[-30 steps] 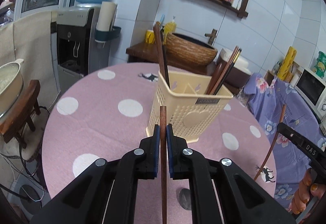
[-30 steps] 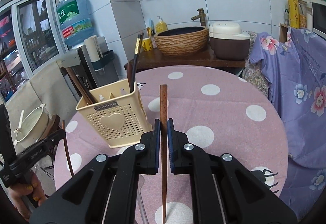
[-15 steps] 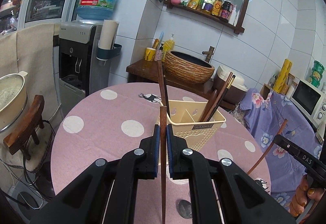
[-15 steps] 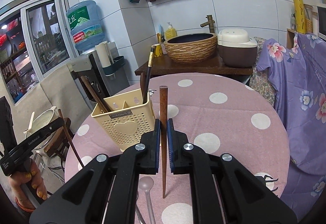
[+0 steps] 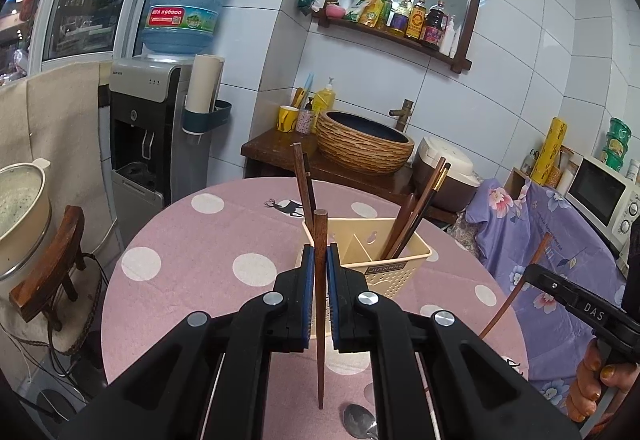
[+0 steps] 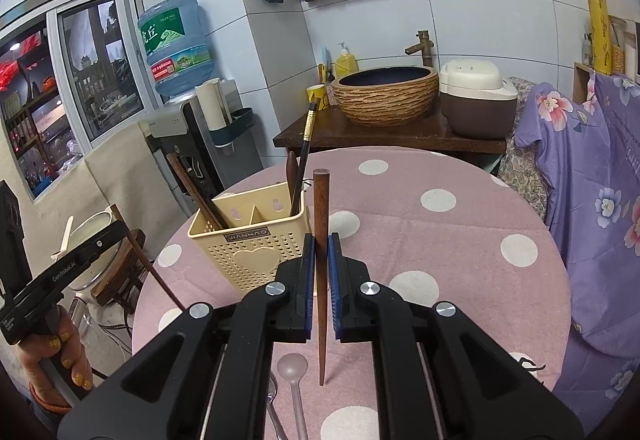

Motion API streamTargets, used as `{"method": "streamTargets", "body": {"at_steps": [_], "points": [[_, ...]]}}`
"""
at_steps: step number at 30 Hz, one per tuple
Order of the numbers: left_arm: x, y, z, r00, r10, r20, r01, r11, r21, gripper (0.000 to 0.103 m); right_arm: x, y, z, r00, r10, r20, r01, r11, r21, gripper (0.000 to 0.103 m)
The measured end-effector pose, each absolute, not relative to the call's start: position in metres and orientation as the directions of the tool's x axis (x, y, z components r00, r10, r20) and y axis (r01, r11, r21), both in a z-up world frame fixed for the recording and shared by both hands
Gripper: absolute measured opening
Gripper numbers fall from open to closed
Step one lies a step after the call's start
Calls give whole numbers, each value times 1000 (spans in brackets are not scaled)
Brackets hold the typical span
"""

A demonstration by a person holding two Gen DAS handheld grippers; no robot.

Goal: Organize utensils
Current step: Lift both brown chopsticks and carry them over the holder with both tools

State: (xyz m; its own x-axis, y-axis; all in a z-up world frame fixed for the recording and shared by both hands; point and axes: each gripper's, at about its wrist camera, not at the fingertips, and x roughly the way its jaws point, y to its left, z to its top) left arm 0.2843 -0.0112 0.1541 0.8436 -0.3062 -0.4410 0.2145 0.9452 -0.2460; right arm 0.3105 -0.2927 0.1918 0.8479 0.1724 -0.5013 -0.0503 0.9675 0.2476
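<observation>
A cream perforated utensil holder (image 5: pixel 394 268) (image 6: pixel 256 240) stands on the pink polka-dot table (image 5: pixel 224 232) and holds several dark chopsticks. My left gripper (image 5: pixel 320 260) is shut on a brown wooden chopstick (image 5: pixel 320 304), held upright, above and just in front of the holder. My right gripper (image 6: pixel 321 252) is shut on another brown chopstick (image 6: pixel 321 280), upright, to the right of the holder. Each gripper shows at the edge of the other's view, the right gripper (image 5: pixel 576 304) and the left gripper (image 6: pixel 68 272).
A metal spoon (image 5: pixel 360 422) and a clear plastic spoon (image 6: pixel 294 372) lie on the table near its front. A wooden stool with a pot (image 5: pixel 36 240) stands left. A sideboard with a woven basin (image 6: pixel 386 92) and rice cooker (image 6: pixel 476 100) stands behind; purple floral cloth (image 6: pixel 592 180) right.
Both grippers have risen and drawn back with their chopsticks, so the holder sits lower and farther in both views. Both stay shut.
</observation>
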Motion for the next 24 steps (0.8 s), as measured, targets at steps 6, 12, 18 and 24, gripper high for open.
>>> {"method": "streamTargets", "body": {"at_steps": [6,12,18,24], "points": [[286,-13,177,839,-349,-418,257,930,-261,7,322,-293,221,845,222,-486,-95,958,272,8],[290,-18,241,838,-430,-335,344,894,-287,7,342,-287,289,884,254,-393,-140,945,295,7],[319,-20,294,875,-403,-268,315,895,-316,7,372,-271,341,939,183,-292,-105,959,265,8],[350,-27,281,916,-294,-273,219,937,-273,7,410,-250,310,932,135,-337,-57,971,231,8]]}}
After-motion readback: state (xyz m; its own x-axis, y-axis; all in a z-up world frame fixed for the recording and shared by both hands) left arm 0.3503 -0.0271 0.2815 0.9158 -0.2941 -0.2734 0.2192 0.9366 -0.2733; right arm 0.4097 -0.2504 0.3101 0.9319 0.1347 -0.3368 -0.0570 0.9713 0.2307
